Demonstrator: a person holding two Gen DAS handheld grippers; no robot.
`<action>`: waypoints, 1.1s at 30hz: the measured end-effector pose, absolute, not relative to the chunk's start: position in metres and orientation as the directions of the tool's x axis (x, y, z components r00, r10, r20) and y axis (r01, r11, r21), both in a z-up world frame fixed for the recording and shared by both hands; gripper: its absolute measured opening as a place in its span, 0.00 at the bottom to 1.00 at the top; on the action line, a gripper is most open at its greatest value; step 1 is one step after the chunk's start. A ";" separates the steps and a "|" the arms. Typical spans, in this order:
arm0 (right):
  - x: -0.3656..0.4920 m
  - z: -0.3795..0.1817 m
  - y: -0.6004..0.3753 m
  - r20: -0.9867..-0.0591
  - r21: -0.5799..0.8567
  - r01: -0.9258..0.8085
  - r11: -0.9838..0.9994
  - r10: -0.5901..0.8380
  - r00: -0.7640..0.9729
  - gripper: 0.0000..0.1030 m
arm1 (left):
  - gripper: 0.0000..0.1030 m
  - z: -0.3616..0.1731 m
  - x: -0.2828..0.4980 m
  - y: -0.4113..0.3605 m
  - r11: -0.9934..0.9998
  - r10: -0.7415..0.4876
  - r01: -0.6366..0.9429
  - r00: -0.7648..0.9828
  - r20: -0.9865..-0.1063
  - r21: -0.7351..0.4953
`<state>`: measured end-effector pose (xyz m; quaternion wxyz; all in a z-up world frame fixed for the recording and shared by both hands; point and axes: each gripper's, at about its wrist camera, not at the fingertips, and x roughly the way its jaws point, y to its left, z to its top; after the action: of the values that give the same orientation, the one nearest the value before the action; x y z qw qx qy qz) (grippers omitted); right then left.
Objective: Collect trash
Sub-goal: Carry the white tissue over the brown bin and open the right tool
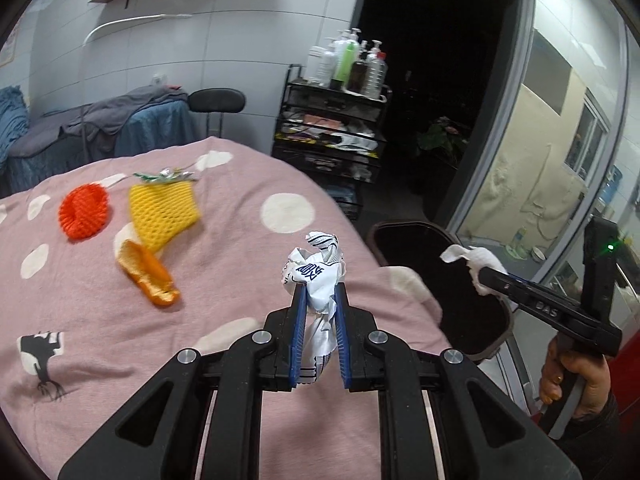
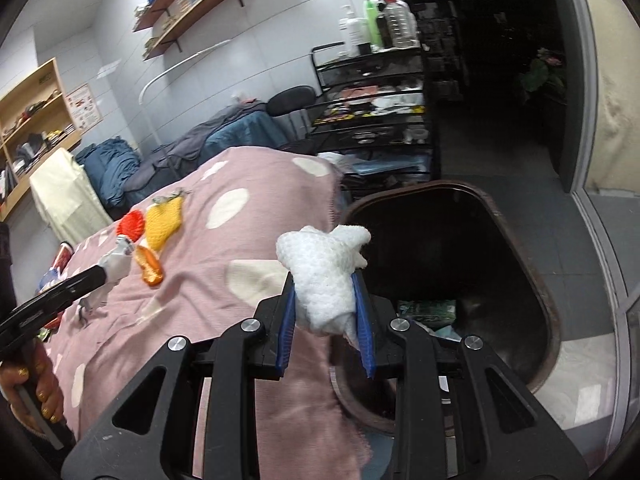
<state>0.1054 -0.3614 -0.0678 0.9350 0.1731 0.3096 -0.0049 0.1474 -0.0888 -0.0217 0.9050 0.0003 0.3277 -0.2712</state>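
From my left wrist camera, going left to right across the pink polka-dot blanket (image 1: pixel 224 280): a red foam fruit net (image 1: pixel 84 211) sits at about 10 o'clock, its open mouth facing up and toward me. Just beside it to the right lies a yellow foam fruit net (image 1: pixel 162 211), long axis running from 1 o'clock down to 7 o'clock, with a crumpled silver-green foil scrap (image 1: pixel 166 176) at its far edge. An orange peel strip (image 1: pixel 148 274) touches the yellow net's near corner and points down toward 5 o'clock.

My left gripper (image 1: pixel 320 292) has its jaws clamped on a crumpled white wrapper with dark blue print (image 1: pixel 316 276). The wrapper stands roughly upright between the blue pads, long axis 12 to 6 o'clock, its twisted top poking above the fingertips, held over the blanket.

At 3 o'clock my right gripper (image 1: pixel 486 276) pinches a wadded white paper tissue (image 1: pixel 468 258), which hangs over the dark brown trash bin (image 1: pixel 412 226) standing just beside the blanket's edge.

In the right wrist view, the right gripper (image 2: pixel 324 280) has its jaws closed on the tissue (image 2: pixel 324 268), whose long axis tilts from 7 to 1 o'clock, with a loose flap pointing toward the bin (image 2: pixel 520 240). Inside the bin, near its bottom, I see a green printed packet (image 2: pixel 430 308) and something pale beside it that I cannot identify.
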 end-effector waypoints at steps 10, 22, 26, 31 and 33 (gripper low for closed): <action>0.112 -0.094 -0.397 -0.643 0.290 0.229 0.929 0.011 0.766 0.27 | 0.14 -0.019 0.134 -0.136 0.798 -0.548 0.583 0.596 -0.588 -0.153; 0.142 -0.130 -0.413 -0.718 0.267 0.313 0.911 -0.028 0.696 0.30 | 0.14 -0.024 0.134 -0.167 0.760 -0.573 0.633 0.550 -0.608 -0.144; 0.145 -0.141 -0.414 -0.739 0.263 0.334 0.905 -0.033 0.672 0.47 | 0.14 -0.028 0.132 -0.174 0.751 -0.578 0.644 0.535 -0.616 -0.145; 0.134 -0.143 -0.411 -0.730 0.270 0.352 0.896 -0.047 0.681 0.72 | 0.14 -0.030 0.132 -0.183 0.740 -0.583 0.657 0.520 -0.624 -0.144; 0.129 -0.143 -0.411 -0.726 0.277 0.356 0.892 -0.049 0.686 0.78 | 0.14 -0.031 0.133 -0.188 0.734 -0.587 0.663 0.509 -0.629 -0.148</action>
<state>0.1290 -0.4113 -0.1433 0.8957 0.2025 0.3794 -0.1131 0.1333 -0.1878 -0.0312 0.8669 0.0558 0.3396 -0.3607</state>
